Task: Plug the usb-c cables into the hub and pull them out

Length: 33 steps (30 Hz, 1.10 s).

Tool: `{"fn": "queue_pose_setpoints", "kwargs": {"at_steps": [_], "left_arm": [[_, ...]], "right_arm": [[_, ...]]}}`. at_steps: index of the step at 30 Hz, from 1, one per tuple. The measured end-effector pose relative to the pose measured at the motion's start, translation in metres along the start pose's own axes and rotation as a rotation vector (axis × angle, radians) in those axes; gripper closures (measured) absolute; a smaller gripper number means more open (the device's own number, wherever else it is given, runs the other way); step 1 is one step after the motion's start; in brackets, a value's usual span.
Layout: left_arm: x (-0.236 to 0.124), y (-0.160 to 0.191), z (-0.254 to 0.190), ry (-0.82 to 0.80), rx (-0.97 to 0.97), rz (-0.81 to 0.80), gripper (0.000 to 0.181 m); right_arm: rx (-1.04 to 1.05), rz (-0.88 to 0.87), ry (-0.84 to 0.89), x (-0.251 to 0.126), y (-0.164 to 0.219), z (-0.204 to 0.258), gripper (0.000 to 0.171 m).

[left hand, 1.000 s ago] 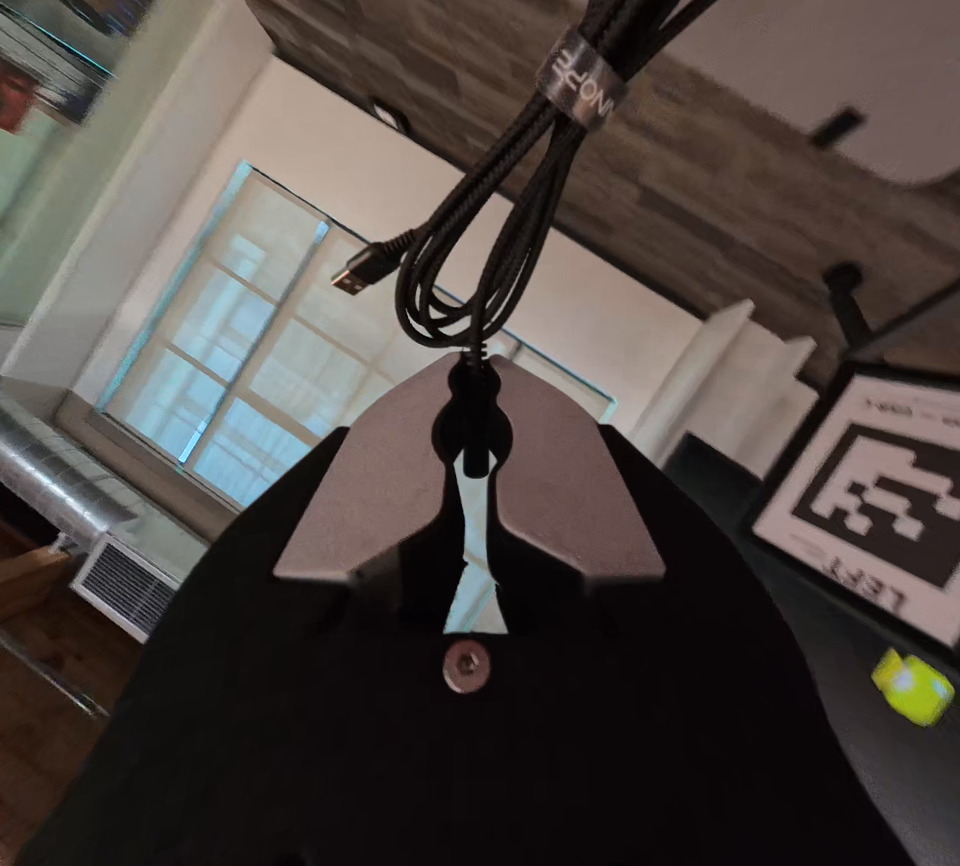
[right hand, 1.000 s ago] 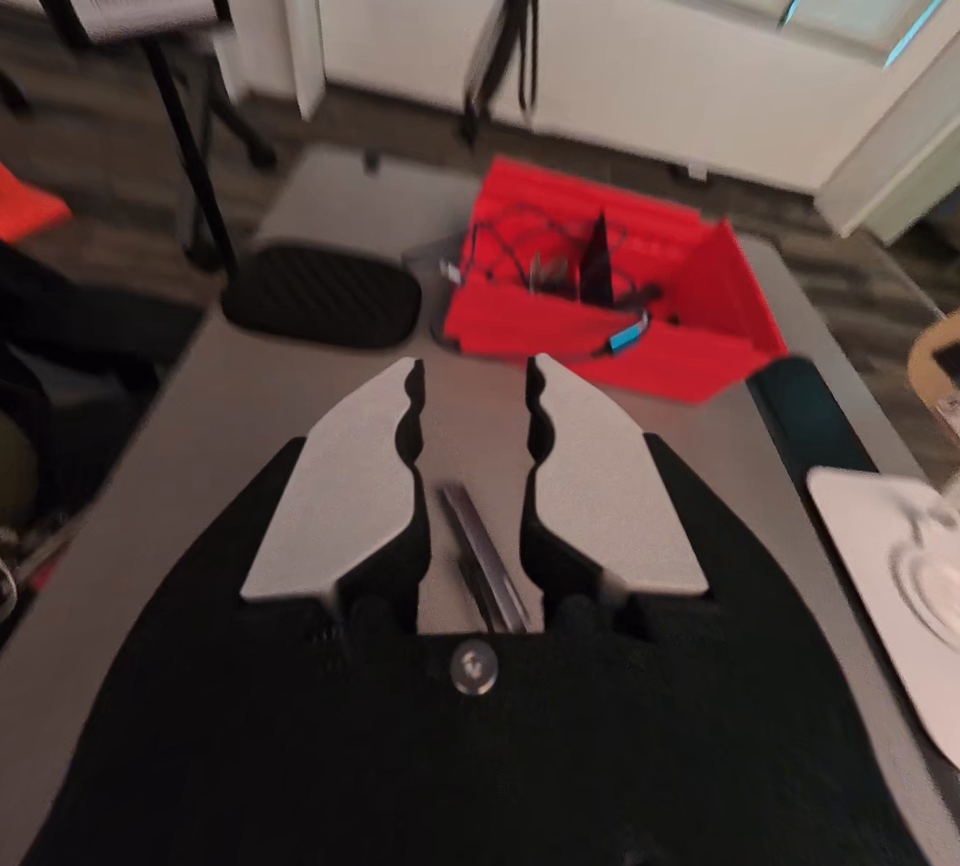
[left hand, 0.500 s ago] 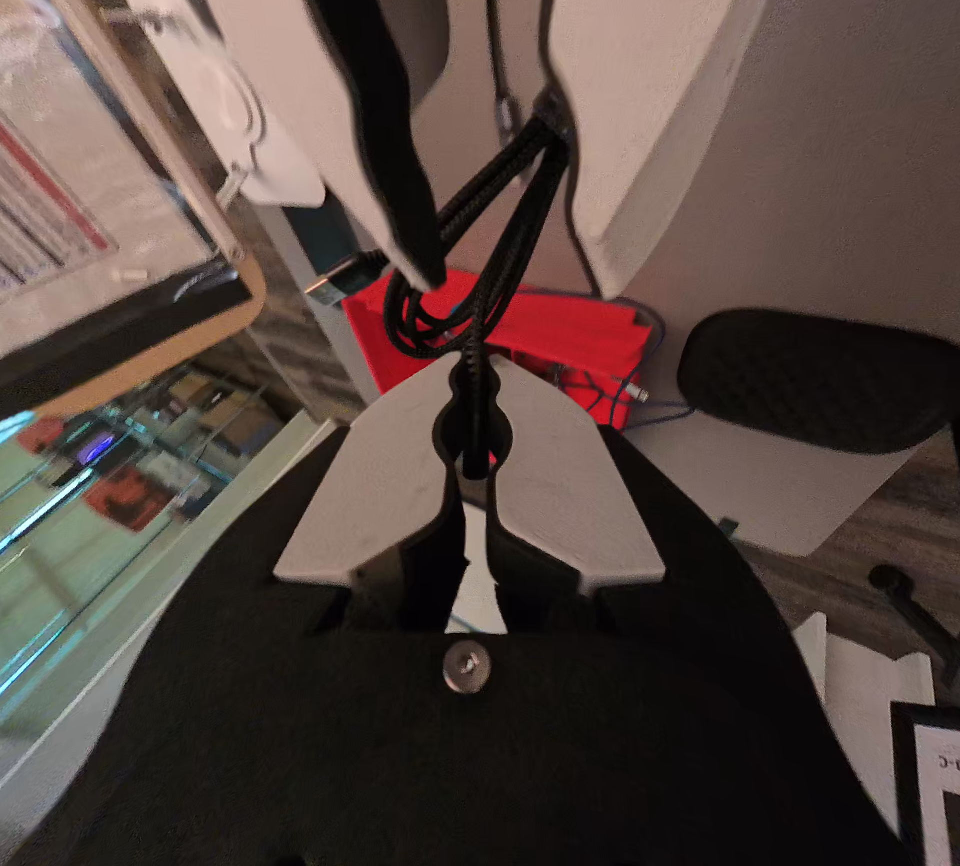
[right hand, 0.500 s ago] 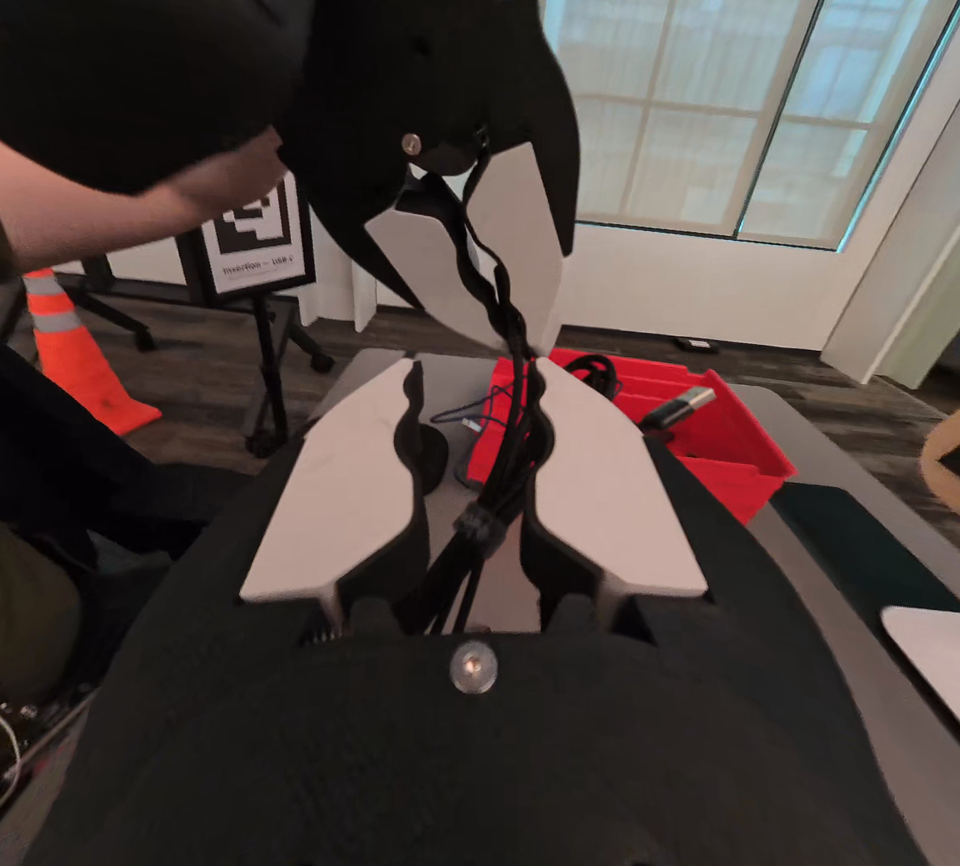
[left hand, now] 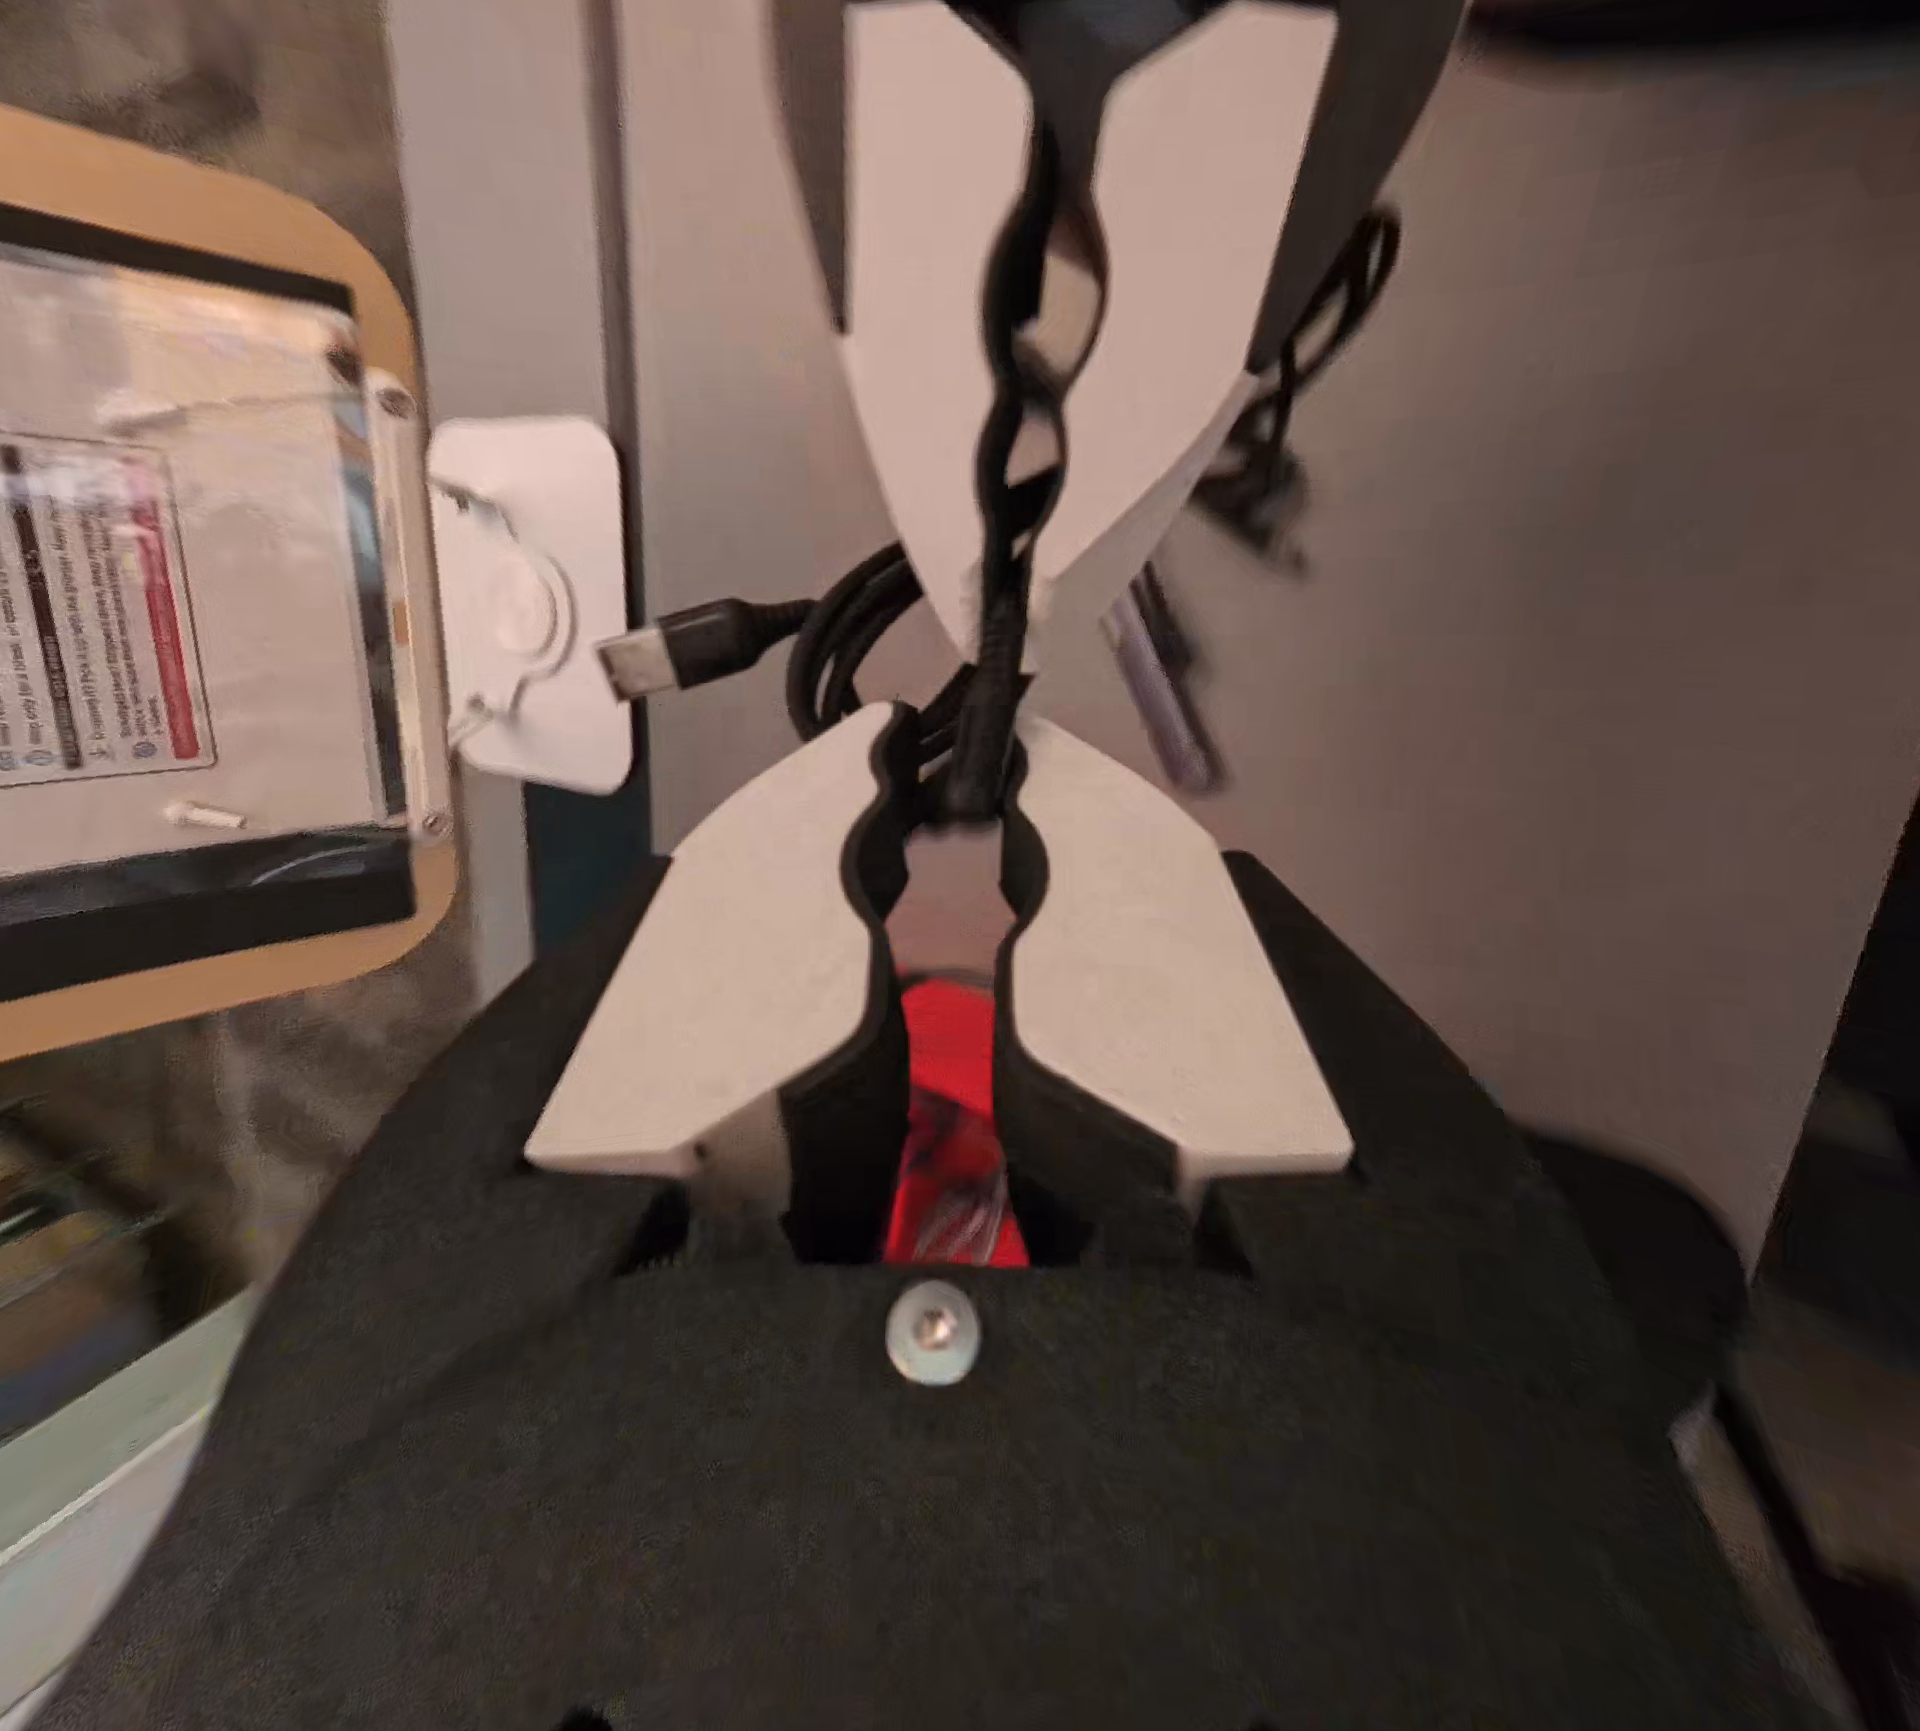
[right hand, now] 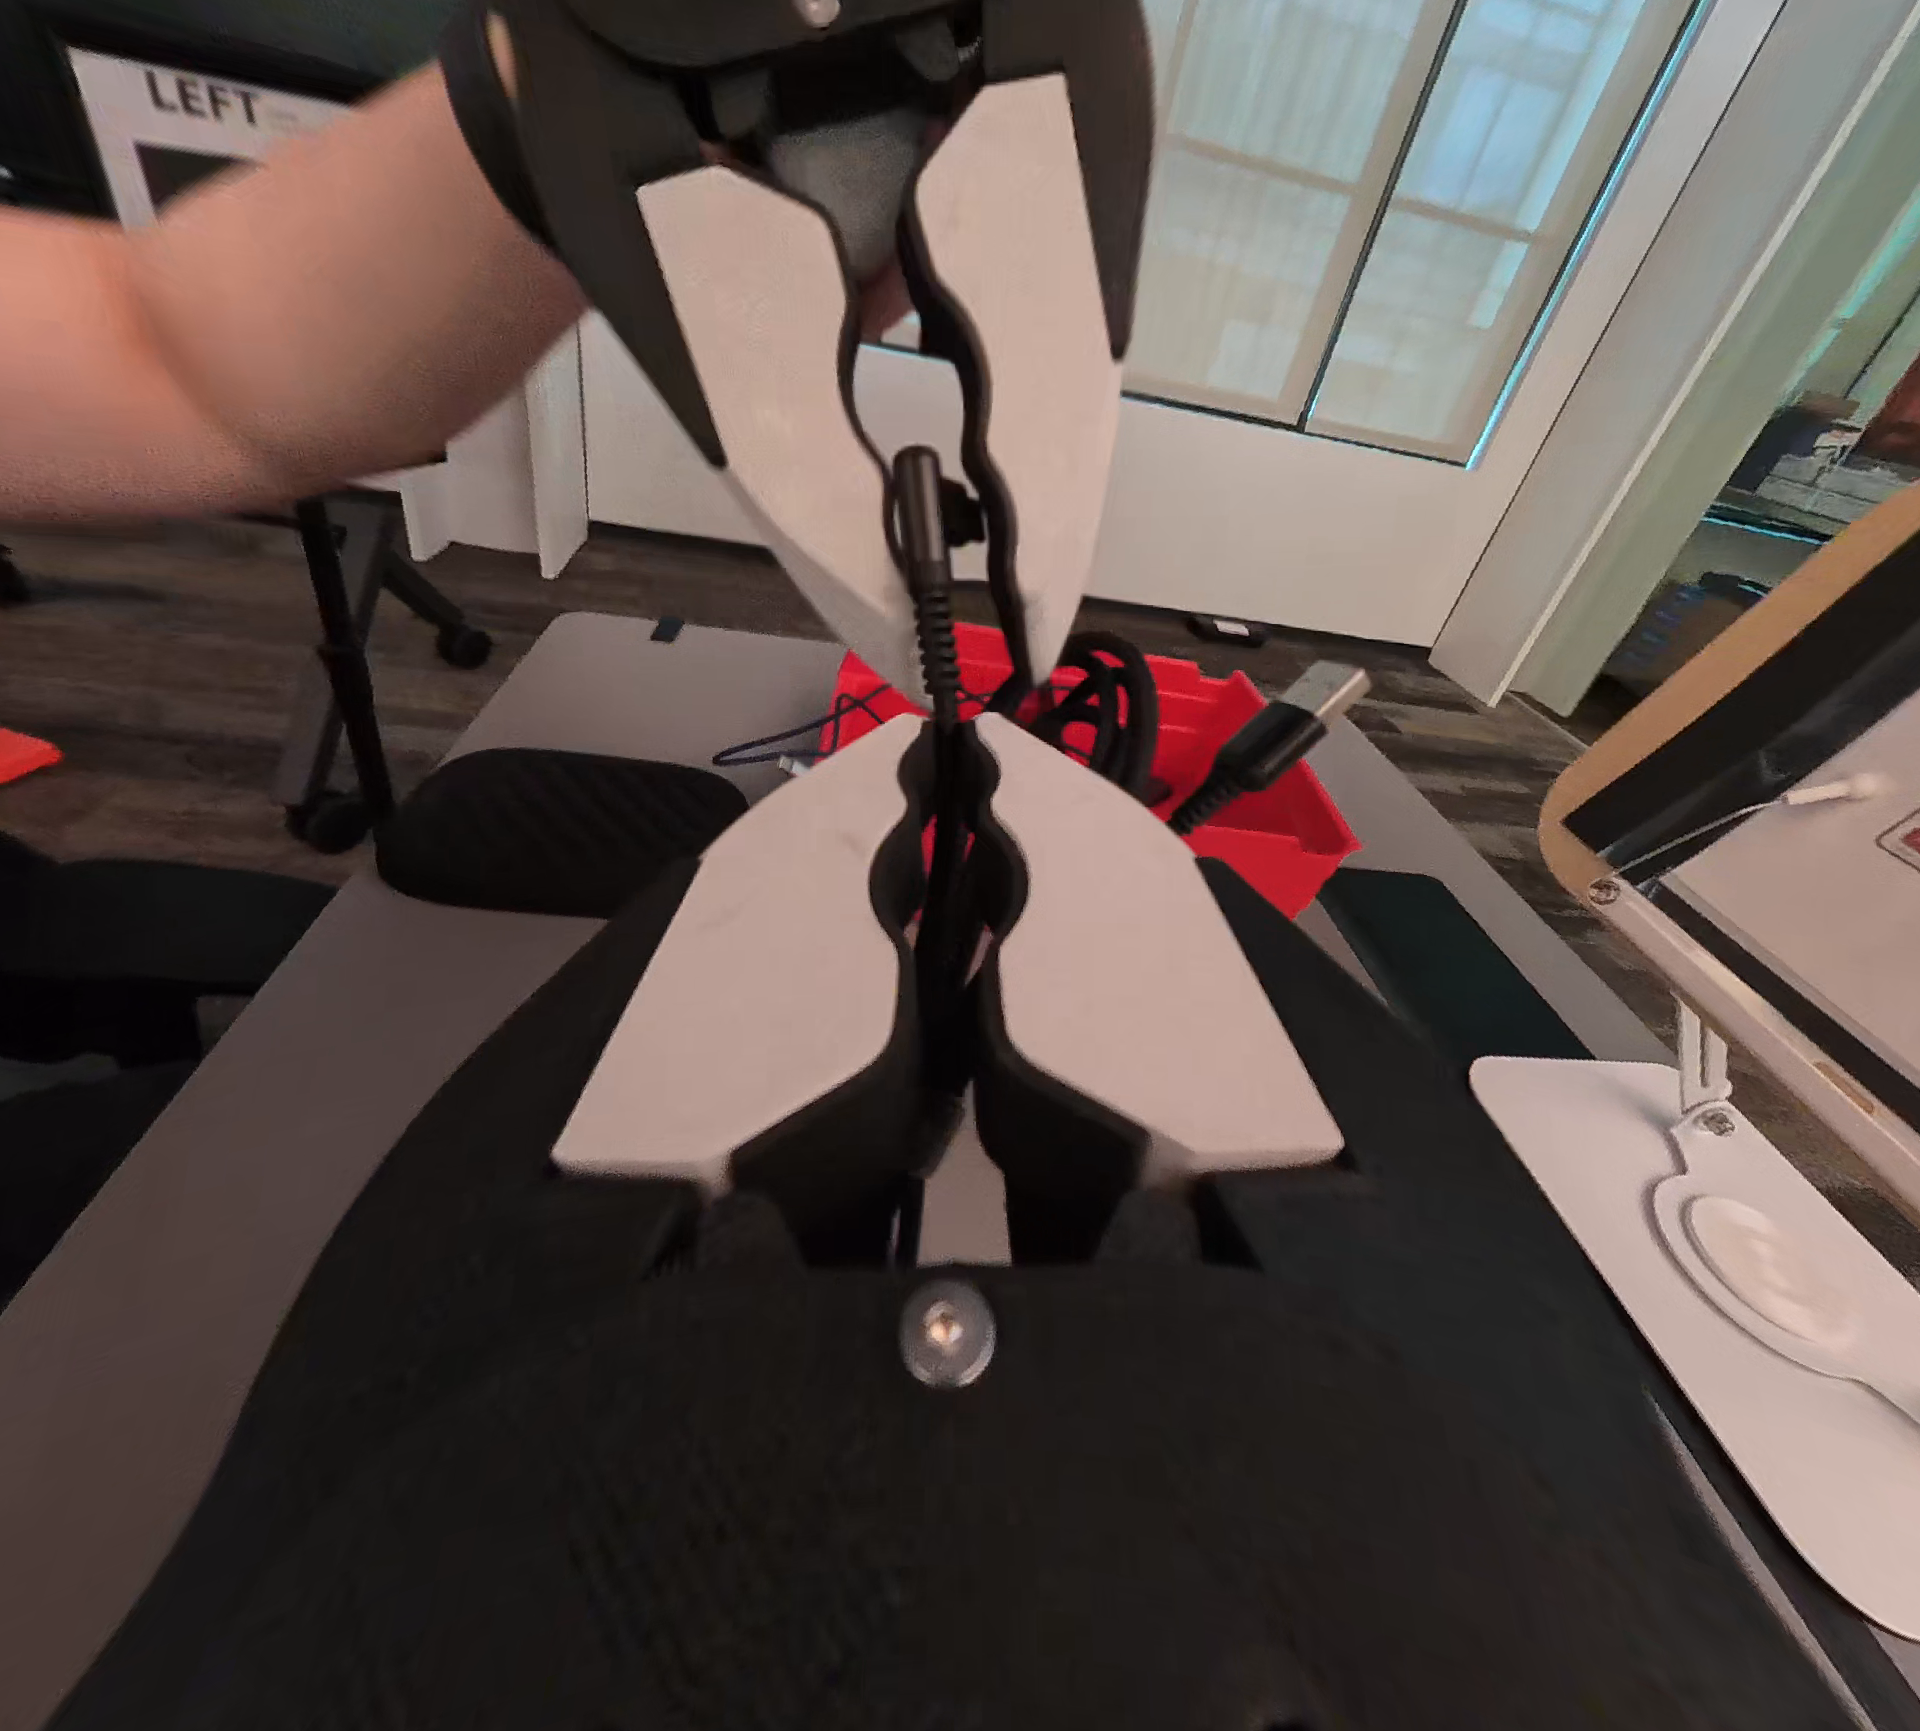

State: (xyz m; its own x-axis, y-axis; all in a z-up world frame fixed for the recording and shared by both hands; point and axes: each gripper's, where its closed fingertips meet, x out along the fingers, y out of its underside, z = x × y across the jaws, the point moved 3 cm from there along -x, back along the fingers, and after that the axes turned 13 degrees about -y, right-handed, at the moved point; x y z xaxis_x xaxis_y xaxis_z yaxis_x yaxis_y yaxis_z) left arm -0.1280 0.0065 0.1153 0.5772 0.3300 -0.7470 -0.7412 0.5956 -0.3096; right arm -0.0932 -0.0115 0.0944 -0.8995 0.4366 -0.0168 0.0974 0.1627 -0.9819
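Observation:
A bundled black braided cable (right hand: 940, 850) hangs between my two grippers, which face each other tip to tip above the table. My right gripper (right hand: 951, 731) is shut on the bundle; it also shows from the front in the left wrist view (left hand: 997, 632). My left gripper (left hand: 956, 736) has its jaws parted a little around the cable's black connector end (right hand: 920, 518); it also shows in the right wrist view (right hand: 971, 653). One loose metal plug (left hand: 644, 658) sticks out sideways. A slim grey hub (left hand: 1164, 705) lies blurred on the grey table (left hand: 1558, 538).
A red bin (right hand: 1247, 808) with thin wires stands at the table's far end, next to a black pad (right hand: 551, 819). A wood-framed board on a white stand base (right hand: 1714, 1266) is at the right. A person's forearm (right hand: 260, 351) reaches in from the left. The tips of both grippers are at nearly the same place.
The left gripper swung down from pointing at the ceiling to face the right one. The right gripper closed on the cable bundle, and the left jaws have parted.

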Motion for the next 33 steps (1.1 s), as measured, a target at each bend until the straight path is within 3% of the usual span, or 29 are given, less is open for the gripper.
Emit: {"fn": "queue_pose_setpoints", "kwargs": {"at_steps": [6,9,12,16,20,22,29,33], "left_arm": [[-0.022,0.001,0.014,0.042,-0.441,-0.586,0.153],[-0.021,0.003,0.012,-0.045,-0.509,-0.757,0.146],[-0.026,0.002,0.015,-0.144,-0.548,-0.911,0.149],[-0.038,0.001,0.001,-0.006,-0.521,-1.116,0.166],[-0.025,0.006,-0.012,0.146,-0.497,-1.105,0.15],[-0.017,0.007,-0.017,0.21,-0.475,-1.087,0.15],[-0.013,0.012,-0.018,0.274,-0.483,-1.165,0.175],[-0.008,0.016,-0.014,0.331,-0.525,-1.156,0.176]], "right_arm": [[0.023,-0.093,-0.001,-0.013,-0.011,-0.003,0.167],[0.02,-0.101,-0.024,-0.014,-0.013,0.0,0.168],[0.037,-0.14,-0.128,-0.012,-0.016,0.009,0.167],[0.069,-0.129,-0.192,-0.009,-0.011,0.013,0.167],[0.096,-0.123,-0.26,-0.003,-0.003,0.017,0.167],[0.136,-0.147,-0.302,-0.001,-0.001,0.018,0.167],[0.166,-0.099,-0.33,0.008,0.019,0.016,0.167],[0.176,-0.117,-0.317,0.011,0.023,0.013,0.167]]}}
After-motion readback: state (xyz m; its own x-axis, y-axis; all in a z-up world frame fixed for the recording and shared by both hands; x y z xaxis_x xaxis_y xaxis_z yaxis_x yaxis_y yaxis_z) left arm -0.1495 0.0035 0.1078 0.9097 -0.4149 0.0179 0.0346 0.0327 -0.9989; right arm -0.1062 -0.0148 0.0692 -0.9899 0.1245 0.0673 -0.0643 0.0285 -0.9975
